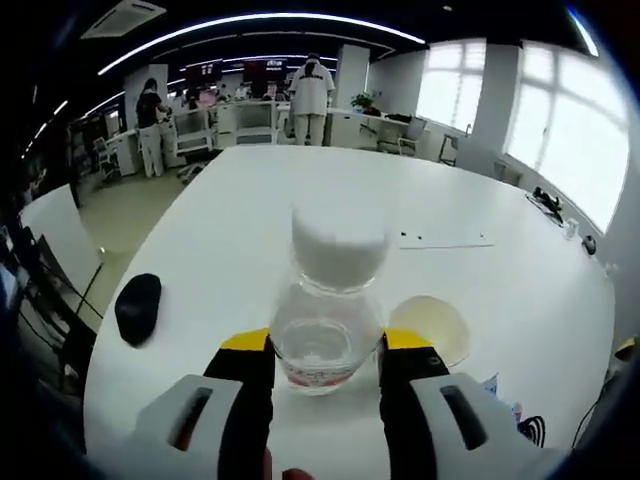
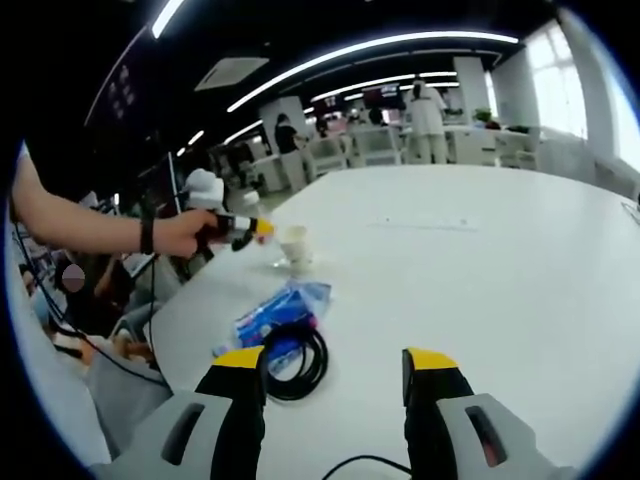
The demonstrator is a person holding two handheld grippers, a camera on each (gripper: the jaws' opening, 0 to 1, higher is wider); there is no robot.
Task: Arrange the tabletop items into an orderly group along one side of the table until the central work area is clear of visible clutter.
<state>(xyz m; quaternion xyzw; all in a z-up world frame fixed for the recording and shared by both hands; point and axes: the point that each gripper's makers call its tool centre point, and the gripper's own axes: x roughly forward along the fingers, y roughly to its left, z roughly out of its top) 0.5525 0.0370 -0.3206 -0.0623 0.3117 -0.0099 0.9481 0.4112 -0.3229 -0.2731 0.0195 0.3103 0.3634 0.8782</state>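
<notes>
A clear plastic bottle [image 1: 325, 320] with a white cap stands on the white table [image 1: 250, 230], and my left gripper [image 1: 326, 345] is shut on it, one yellow-tipped jaw against each side. In the right gripper view, a person's hand holds the left gripper [image 2: 245, 228] at the table's left edge, with the bottle [image 2: 293, 246] at its tips. My right gripper [image 2: 335, 375] is open above bare table [image 2: 480, 290]. A blue packet [image 2: 270, 315] and a coiled black cable [image 2: 295, 360] lie just ahead of its left jaw.
A black mouse [image 1: 138, 307] lies near the table's left edge. Right of the bottle sits a pale round lid [image 1: 430, 328]. A sheet of paper [image 1: 445, 239] lies farther back. People stand at desks [image 1: 250, 120] beyond the table.
</notes>
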